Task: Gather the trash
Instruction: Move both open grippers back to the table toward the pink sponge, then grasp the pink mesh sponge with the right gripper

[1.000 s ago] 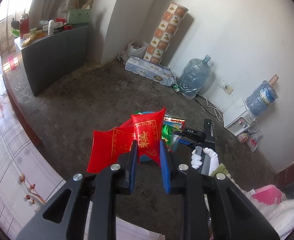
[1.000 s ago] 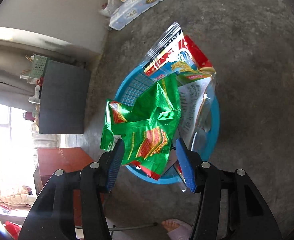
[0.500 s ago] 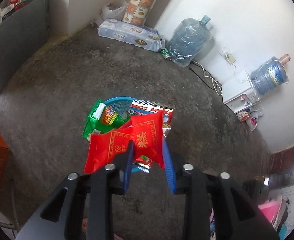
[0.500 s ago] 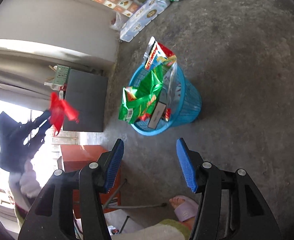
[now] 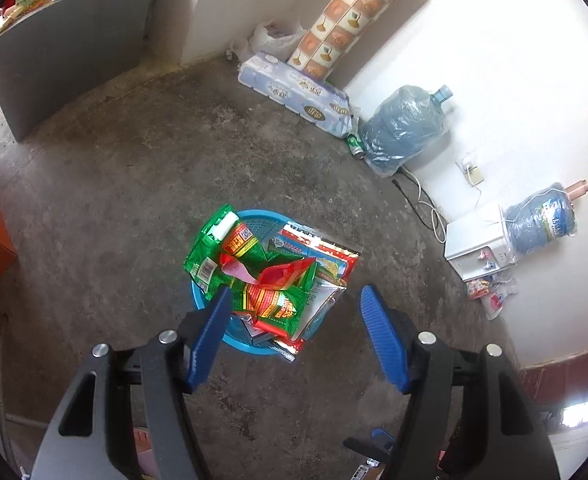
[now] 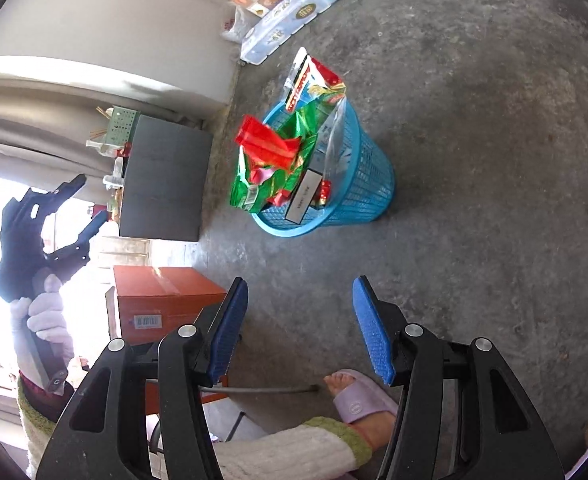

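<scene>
The left hand-held gripper (image 5: 294,312) is held above the blue basket (image 6: 368,176) on the concrete floor (image 5: 105,208), tilted steeply down so that whatever is let go falls into it. Its jaws are opening, and nothing is seen between the blue pads (image 5: 209,336). A red wrapper (image 5: 283,274) lies loose on top of the heap in the basket, clear of both pads; in the right wrist view it (image 6: 267,142) is seen perched at the basket's mouth. Beneath it a green snack bag (image 5: 221,260) hangs over the rim, and a large foil bag (image 5: 326,256) stands on end, so the basket is judged to be overfull and the top pieces only loosely lodged. The right hand-held gripper (image 6: 300,328) is held back from the basket, well apart from it, with its jaws spread and empty, probably to leave room for the left one. The left device (image 6: 53,224) is also seen from the right wrist view, gripped by a gloved hand (image 6: 47,320). A slippered foot (image 6: 354,396) rests on the floor near the right gripper.
</scene>
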Tool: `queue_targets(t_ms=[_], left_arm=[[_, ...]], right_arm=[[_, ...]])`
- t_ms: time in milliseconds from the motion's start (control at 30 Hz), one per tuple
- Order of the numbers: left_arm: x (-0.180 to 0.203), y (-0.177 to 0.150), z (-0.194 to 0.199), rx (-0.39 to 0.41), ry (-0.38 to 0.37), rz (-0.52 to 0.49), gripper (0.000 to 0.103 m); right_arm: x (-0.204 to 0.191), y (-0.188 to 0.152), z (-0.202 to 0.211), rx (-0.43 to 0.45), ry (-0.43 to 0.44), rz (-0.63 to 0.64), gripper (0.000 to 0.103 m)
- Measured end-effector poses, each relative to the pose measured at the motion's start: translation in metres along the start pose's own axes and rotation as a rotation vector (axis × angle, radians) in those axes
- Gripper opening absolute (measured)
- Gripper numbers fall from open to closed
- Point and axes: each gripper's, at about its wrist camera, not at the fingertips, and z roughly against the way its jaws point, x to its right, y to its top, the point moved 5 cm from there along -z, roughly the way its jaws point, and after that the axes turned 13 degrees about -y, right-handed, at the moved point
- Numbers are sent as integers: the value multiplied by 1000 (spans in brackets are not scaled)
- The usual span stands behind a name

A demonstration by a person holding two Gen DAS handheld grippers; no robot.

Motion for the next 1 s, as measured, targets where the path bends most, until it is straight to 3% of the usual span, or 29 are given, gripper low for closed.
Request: queue_targets(t_ms=[167, 233, 300, 433, 567, 667, 767, 900, 1000], left_arm=[[22, -20, 97, 82, -44, -89, 65], [25, -41, 148, 138, -73, -115, 65], [16, -68, 204, 210, -47, -128, 67], [-20, -138, 313, 382, 155, -112, 70], [-64, -223, 397, 513, 348, 8, 70], [-92, -284, 426, 557, 422, 114, 70], [-118, -333, 429, 576, 446, 219, 70], [-144, -382, 414, 559, 410, 333, 70], [-150, -400, 398, 528, 381, 368, 69]], right_arm=[[-19, -4, 0, 4, 6, 65, 54], [-30, -7, 2, 8, 11, 96, 54], [-42, -13, 6, 6, 18, 130, 54], [-78, -33, 14, -17, 62, 235, 54], [-131, -72, 22, -84, 132, 389, 54], [-179, -117, 31, -159, 200, 549, 54], [-223, -175, 40, -277, 271, 706, 54], [-256, -255, 52, -409, 295, 906, 57], [-258, -307, 50, -501, 279, 983, 62]])
